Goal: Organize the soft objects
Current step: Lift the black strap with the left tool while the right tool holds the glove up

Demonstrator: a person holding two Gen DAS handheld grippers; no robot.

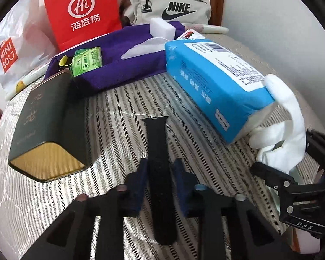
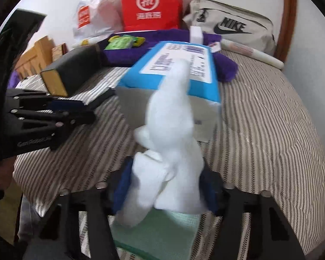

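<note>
My left gripper (image 1: 160,171) is shut on a black watch strap (image 1: 158,147), which sticks out forward between its blue pads over the striped bed cover (image 1: 119,99). My right gripper (image 2: 164,186) is shut on a crumpled white cloth (image 2: 173,134); it also shows at the right of the left wrist view (image 1: 286,125), draped against a blue tissue pack (image 1: 214,84). The tissue pack (image 2: 173,65) lies just beyond the cloth. A purple cloth bag (image 1: 123,56) lies further back, with a green packet (image 1: 87,61) and a white foam block (image 1: 162,27) on it.
A dark green book with gilt edges (image 1: 45,125) lies at left. A red paper bag (image 1: 82,10), a white Miniso plastic bag (image 1: 13,49) and a beige Nike bag (image 1: 169,6) stand against the wall. A green sheet (image 2: 158,231) lies under my right gripper.
</note>
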